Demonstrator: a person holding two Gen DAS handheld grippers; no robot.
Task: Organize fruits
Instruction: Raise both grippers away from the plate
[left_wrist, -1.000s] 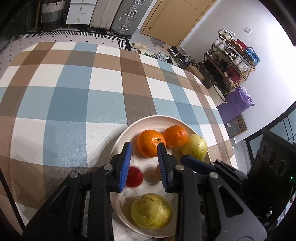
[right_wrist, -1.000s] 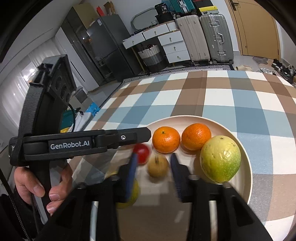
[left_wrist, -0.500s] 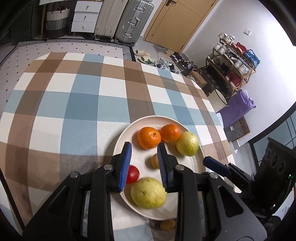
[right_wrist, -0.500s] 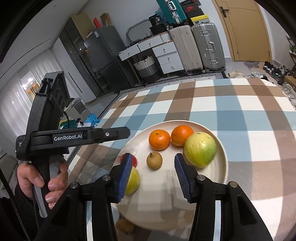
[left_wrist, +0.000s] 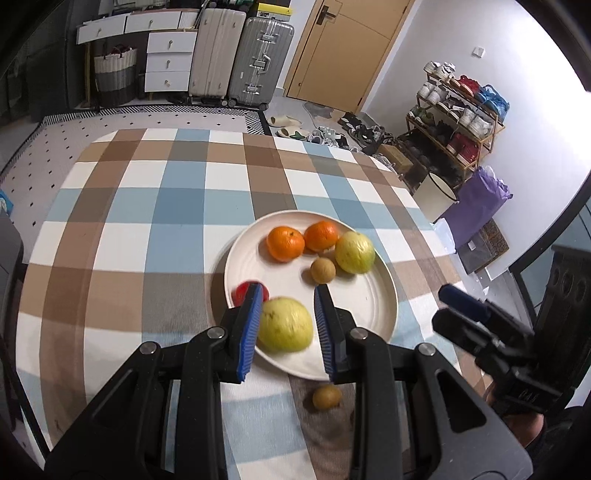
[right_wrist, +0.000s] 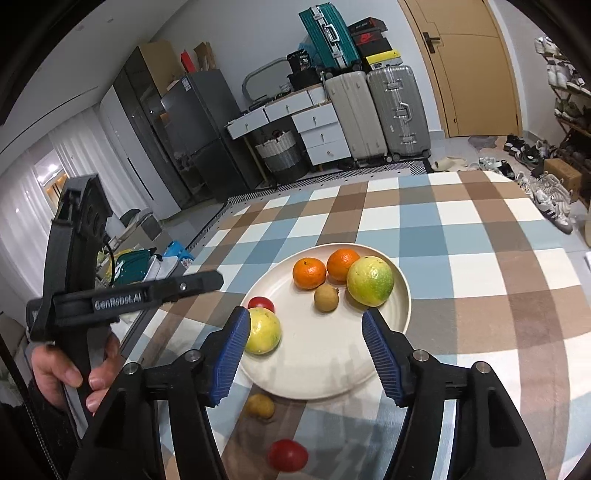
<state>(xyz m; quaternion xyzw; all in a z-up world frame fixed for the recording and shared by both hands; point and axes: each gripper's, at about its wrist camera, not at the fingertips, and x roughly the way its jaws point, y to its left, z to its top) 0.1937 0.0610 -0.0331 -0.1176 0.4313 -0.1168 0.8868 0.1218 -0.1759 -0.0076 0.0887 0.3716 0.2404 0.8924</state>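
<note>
Left gripper (left_wrist: 288, 325): jaws spread, above the plate's near edge, empty.
Right gripper (right_wrist: 306, 350): jaws wide apart, empty, over the plate.
Plate (right_wrist: 332, 358): white, on checked tablecloth (left_wrist: 147, 221); holds two oranges (right_wrist: 309, 273), two yellow-green fruits (right_wrist: 370, 281), one small brown fruit (right_wrist: 326, 298), one red fruit (right_wrist: 261, 304).
Off plate: brown fruit (right_wrist: 260, 405) just beside the near rim; red fruit (right_wrist: 287, 455) nearer the camera.

White walls, tan wooden door (left_wrist: 343, 48), silver suitcases (left_wrist: 240, 55) beside a white drawer unit (left_wrist: 166, 61), woven basket (left_wrist: 114, 74), shoe rack (left_wrist: 458, 118) on the right wall, dark fridge (right_wrist: 207, 133), curtained bright window (right_wrist: 29, 206), patterned rug (left_wrist: 147, 114), checked tablecloth (left_wrist: 147, 206).
</note>
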